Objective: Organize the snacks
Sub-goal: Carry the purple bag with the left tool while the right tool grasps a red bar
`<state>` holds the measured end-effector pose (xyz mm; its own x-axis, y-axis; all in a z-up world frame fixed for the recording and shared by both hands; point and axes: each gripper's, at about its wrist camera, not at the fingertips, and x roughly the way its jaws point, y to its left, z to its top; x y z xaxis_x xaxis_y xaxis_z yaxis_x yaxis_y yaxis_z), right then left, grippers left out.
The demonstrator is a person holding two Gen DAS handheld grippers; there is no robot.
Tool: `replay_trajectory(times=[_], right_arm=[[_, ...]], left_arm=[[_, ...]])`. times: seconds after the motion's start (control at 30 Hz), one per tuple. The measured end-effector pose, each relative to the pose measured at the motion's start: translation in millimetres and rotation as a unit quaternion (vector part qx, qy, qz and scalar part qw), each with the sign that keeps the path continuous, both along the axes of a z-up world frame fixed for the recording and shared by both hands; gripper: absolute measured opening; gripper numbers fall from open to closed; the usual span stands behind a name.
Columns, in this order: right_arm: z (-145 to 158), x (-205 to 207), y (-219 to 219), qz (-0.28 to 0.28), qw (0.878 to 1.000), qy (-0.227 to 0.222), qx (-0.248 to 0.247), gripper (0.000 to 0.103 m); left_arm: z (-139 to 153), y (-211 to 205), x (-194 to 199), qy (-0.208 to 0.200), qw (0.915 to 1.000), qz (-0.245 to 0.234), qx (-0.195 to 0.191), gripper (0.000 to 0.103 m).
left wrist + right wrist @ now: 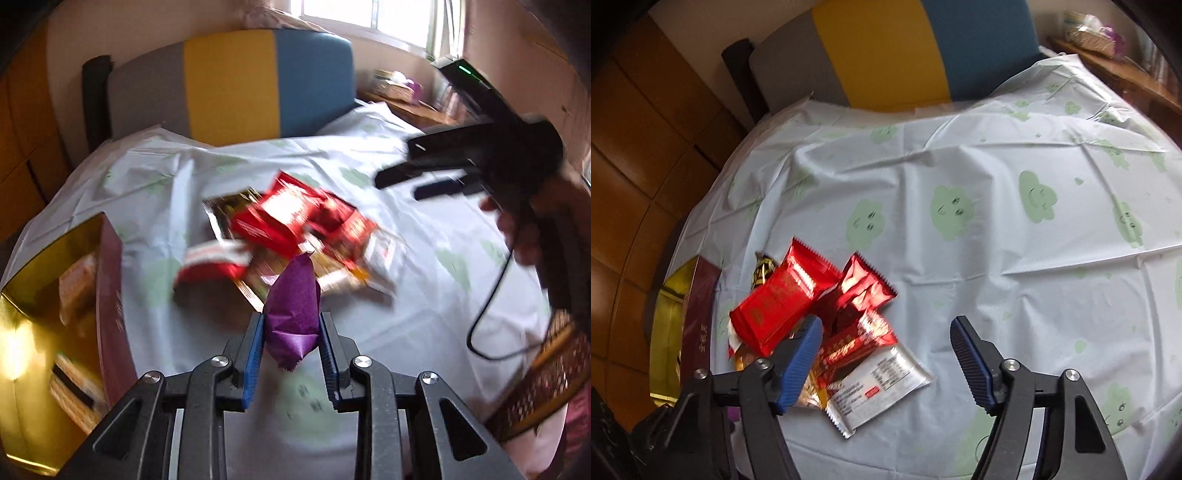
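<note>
My left gripper is shut on a purple snack packet, held above the table in front of a pile of red, gold and white snack packets. A gold-lined maroon box stands open at the left with several snacks inside. My right gripper is open and empty above the tablecloth, just right of the snack pile; it also shows in the left wrist view. The maroon box lies left of the pile.
The table has a pale cloth with green cloud faces. A grey, yellow and blue chair back stands behind it. A patterned box edge sits at the right. A wooden shelf is at the far right.
</note>
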<state>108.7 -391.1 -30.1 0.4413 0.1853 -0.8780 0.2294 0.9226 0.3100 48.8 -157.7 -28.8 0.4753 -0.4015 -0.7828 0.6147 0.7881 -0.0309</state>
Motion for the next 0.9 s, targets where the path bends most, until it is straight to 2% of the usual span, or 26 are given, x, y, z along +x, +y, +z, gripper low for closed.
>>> replay_trajectory(times=[0.1,0.33,0.47,0.57,0.63,0.7,0.9], right_arm=[[-6,0,7,0.019,1.000,0.011,0.007,0.068],[-24,2,24,0.051,0.994,0.033,0.087,0.068],[-36,7,28,0.040,0.993,0.038,0.104,0.068],[-39,11,25,0.026,0.993,0.020,0.111,0.068],[-40,14,23,0.019,0.994,0.013,0.104,0.067],[-42,18,22,0.019,0.996,0.012,0.089,0.063],[-51,29,19,0.015,0.998,0.018,0.051,0.047]], left_arm=[[-11,1,-12,0.014,0.9999,-0.002,0.002,0.029],[-19,11,-18,0.025,0.9995,0.017,-0.011,0.029],[-23,14,-21,0.024,0.9994,0.018,-0.019,0.029],[-27,16,-19,0.039,0.9986,0.022,-0.027,0.029],[-33,19,-18,0.056,0.9977,0.025,-0.029,0.029],[-40,20,-17,0.072,0.9966,0.027,-0.031,0.028],[-42,22,-18,0.070,0.9965,0.025,-0.039,0.028]])
